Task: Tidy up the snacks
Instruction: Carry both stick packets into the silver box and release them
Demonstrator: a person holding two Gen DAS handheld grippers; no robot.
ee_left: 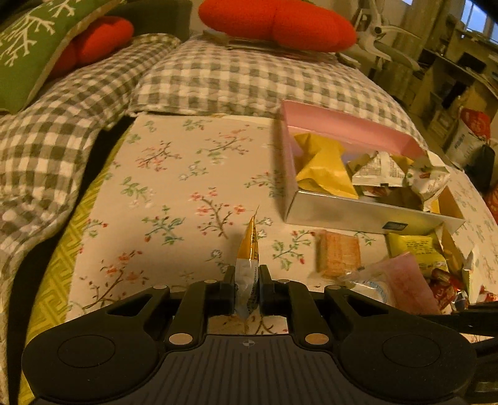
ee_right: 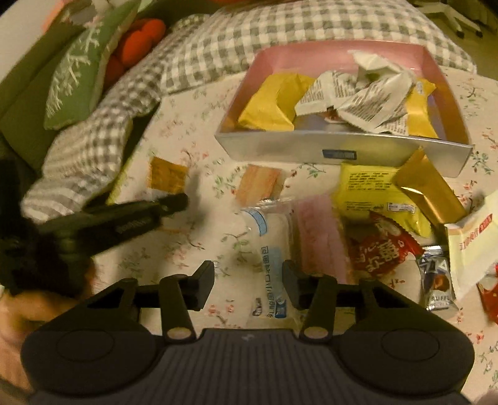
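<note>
My left gripper is shut on a gold and clear snack packet, held edge-on above the floral cloth. The packet also shows in the right wrist view, with the left gripper at the left. A pink-lined silver box holds yellow and white wrapped snacks. My right gripper is open above a clear pack with a pink cake. In front of the box lie an orange wafer pack, a yellow packet, a gold packet, a red packet and a truffle sweet.
A grey checked blanket lies behind the cloth. Red cushions and a green snowflake pillow sit at the back. A cream carton is at the right. Shelves and boxes stand beyond the bed.
</note>
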